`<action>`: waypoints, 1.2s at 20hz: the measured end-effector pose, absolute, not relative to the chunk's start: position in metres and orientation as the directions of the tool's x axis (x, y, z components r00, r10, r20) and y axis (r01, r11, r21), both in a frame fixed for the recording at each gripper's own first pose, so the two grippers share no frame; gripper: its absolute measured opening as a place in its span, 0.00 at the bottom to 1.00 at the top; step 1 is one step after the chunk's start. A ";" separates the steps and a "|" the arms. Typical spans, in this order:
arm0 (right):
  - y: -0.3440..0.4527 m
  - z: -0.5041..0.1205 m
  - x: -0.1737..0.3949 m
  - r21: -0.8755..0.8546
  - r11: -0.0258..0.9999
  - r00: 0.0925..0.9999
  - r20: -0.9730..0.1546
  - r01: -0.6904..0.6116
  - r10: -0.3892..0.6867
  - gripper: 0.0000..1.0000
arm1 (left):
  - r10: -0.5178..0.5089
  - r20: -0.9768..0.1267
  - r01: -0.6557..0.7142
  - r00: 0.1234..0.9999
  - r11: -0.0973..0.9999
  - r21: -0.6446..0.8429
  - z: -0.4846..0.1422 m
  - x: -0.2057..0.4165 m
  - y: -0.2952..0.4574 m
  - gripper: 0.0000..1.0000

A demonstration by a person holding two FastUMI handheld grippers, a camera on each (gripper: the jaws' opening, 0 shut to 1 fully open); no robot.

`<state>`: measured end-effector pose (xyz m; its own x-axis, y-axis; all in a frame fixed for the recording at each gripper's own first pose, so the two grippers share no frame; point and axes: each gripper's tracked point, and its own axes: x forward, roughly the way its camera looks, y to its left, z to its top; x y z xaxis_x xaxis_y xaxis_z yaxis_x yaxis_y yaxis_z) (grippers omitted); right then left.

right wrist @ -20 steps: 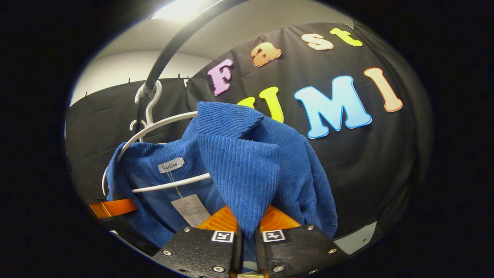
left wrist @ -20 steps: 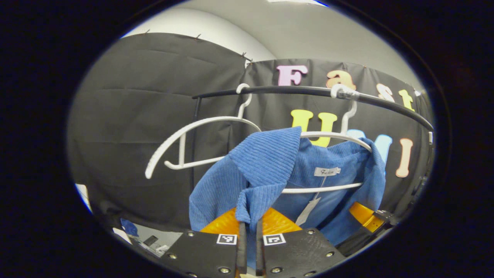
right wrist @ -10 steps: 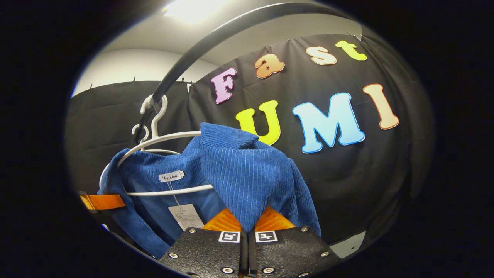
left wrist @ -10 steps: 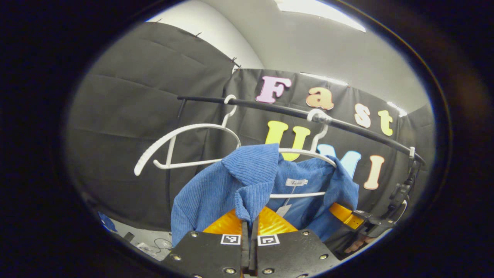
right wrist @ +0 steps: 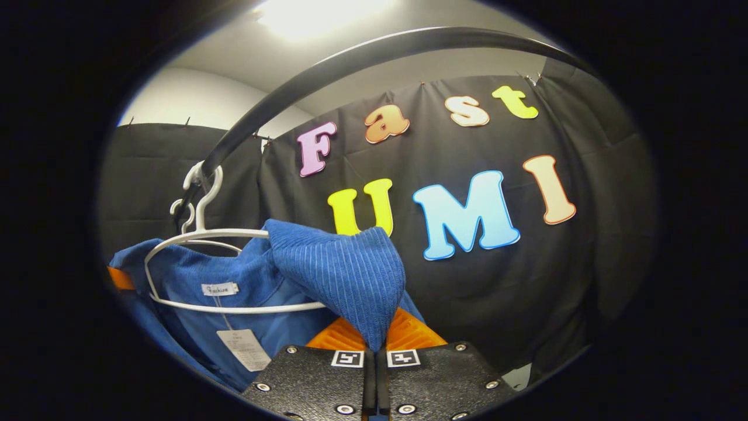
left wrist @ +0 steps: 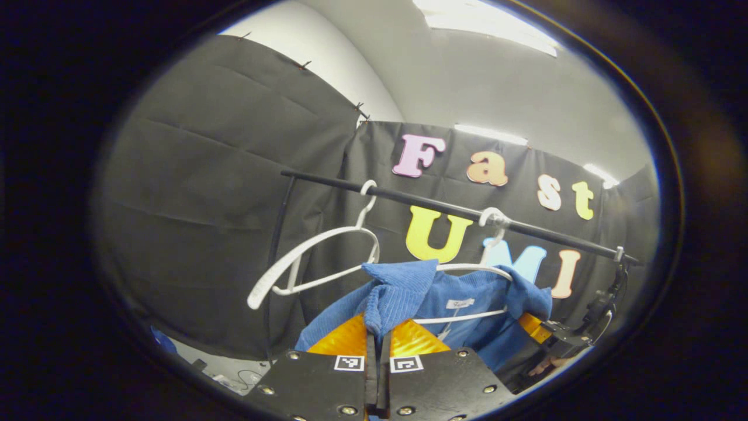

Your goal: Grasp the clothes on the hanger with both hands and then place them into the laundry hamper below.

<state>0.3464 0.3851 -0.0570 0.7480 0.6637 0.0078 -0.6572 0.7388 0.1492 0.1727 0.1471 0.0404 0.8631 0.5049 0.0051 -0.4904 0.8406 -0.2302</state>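
Both grippers, left gripper (left wrist: 377,351) and right gripper (right wrist: 374,345), had fingers clamped on blue shirt (right wrist: 339,275) collar flaps, ready to pull it off white hanger (right wrist: 193,237).

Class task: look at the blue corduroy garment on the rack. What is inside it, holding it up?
A white hanger sits inside the blue garment, hooked on the black rail. Its far shoulder end is covered by cloth.

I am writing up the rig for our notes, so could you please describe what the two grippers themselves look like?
Each gripper, left and right, has a pair of dark textured plates studded with round silver screws, each carrying a small square black-and-white marker near the inner edge. Glossy orange ribbed parts sit ahead of the plates.
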 end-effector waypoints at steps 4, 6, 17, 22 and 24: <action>0.381 -0.051 0.365 0.122 0.774 0.783 0.061 -0.621 0.619 0.00 | 0.542 0.029 -0.524 0.840 0.823 -0.221 0.056 0.154 0.179 0.05; 0.383 -0.047 0.370 0.113 0.782 0.790 0.089 -0.613 0.607 0.00 | 0.560 0.035 -0.541 0.828 0.813 -0.215 0.063 0.149 0.196 0.05; 0.379 -0.033 0.398 0.018 0.831 0.819 0.184 -0.556 0.544 0.00 | 0.567 0.043 -0.551 0.822 0.813 -0.187 0.072 0.157 0.249 0.01; 0.375 -0.038 0.410 -0.030 0.845 0.827 0.194 -0.533 0.528 0.00 | 0.538 -0.011 -0.527 0.843 0.820 -0.225 0.044 0.162 0.259 0.01; 0.377 -0.047 0.419 -0.023 0.844 0.831 0.164 -0.536 0.532 0.00 | 0.525 -0.043 -0.521 0.850 0.825 -0.220 0.022 0.171 0.258 0.05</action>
